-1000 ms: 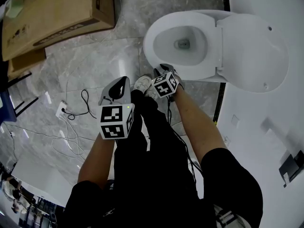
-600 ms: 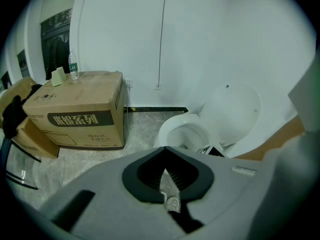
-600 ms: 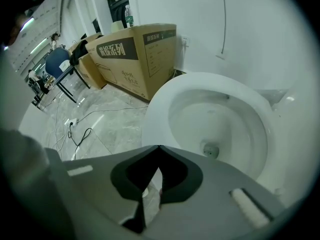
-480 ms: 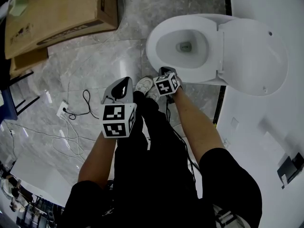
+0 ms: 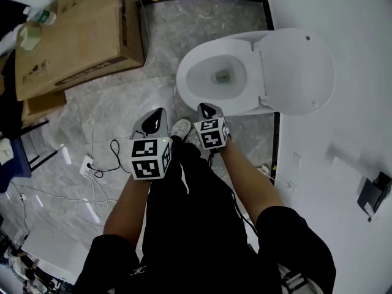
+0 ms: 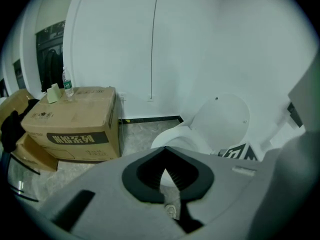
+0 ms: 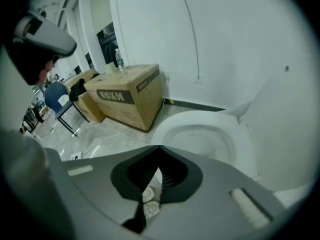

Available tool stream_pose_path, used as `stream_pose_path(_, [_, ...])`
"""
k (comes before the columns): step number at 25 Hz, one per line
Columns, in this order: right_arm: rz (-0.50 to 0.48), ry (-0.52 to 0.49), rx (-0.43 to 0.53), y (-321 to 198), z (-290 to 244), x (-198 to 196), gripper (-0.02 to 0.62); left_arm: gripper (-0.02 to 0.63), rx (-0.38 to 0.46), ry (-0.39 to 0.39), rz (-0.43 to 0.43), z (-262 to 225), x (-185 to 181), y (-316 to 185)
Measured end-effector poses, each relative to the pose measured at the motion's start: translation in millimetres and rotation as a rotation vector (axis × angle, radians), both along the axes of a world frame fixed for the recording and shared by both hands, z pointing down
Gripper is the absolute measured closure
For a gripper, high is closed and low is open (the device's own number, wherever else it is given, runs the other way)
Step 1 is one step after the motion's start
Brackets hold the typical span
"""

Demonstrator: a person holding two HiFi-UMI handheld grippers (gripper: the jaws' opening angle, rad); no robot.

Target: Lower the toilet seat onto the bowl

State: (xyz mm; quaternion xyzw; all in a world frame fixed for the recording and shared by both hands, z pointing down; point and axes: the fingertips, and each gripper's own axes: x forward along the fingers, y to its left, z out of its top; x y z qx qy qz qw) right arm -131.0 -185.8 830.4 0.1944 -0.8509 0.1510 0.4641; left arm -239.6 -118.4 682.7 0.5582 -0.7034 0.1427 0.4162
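- Well, the toilet seat (image 5: pixel 191 95) sits up-frame of both my tongs in the head view. I judge it is already flat on the bowl (image 5: pixel 217 77), with only the lid (image 5: pixel 297 72) tipped back toward the wall.
- Its long axis runs from the front lip at picture left to the hinge at the right, under the lid.
- My right gripper (image 5: pixel 205 108) is the nearer one, just short of the ring's near edge. The left gripper (image 5: pixel 159 111) is further off, over the floor (image 5: pixel 122 90).
- Both tongs are pinched together on nothing. Each gripper view shows dark ribbed pads meeting at the tips.
- Seat and lid look hard, smooth and glossy white: one a broad oval ring, the other a shallow oval shell.
- The floor is polished grey marble with loose cables (image 5: pixel 113 152). A matte cardboard box (image 5: pixel 73 38) stands well to the left.
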Motion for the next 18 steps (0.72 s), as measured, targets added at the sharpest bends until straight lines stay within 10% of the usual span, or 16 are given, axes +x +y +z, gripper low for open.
stream_pose_path(18, [0.4,-0.374,0.296,-61.1,-316.0,81.9,0.588,0.598,0.213,-0.064,0.243,-174.2,101.9,-68.4])
